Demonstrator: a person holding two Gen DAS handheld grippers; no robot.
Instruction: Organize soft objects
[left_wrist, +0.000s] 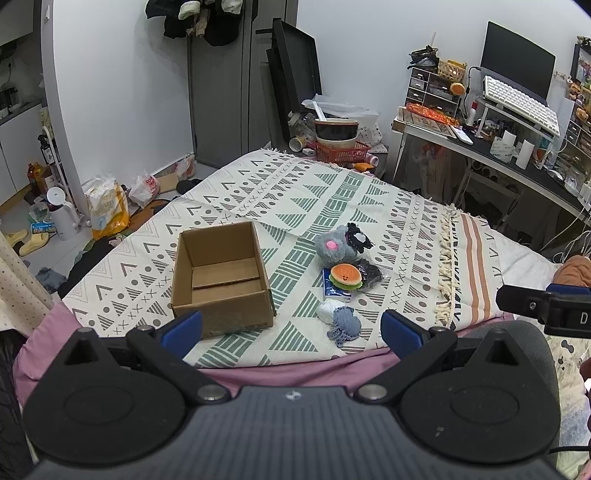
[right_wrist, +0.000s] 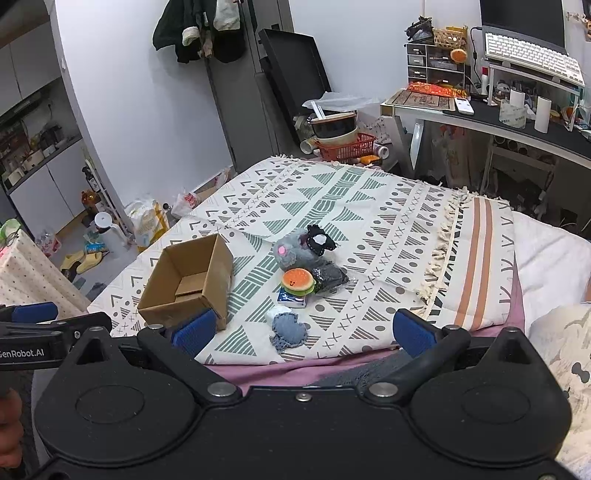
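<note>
Cardboard box (left_wrist: 221, 275) lay left of soft toys (left_wrist: 341, 275) | right gripper (right_wrist: 304, 334) seemingly nearer toys | both grippers agape, empty

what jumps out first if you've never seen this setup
The open cardboard box sits empty on the patterned blanket, and just right of it lies a small pile of soft toys: a grey plush, an orange burger toy and a blue knitted toy nearest the camera. Both grippers, left and right, hang open at the near edge, holding nothing.
</note>
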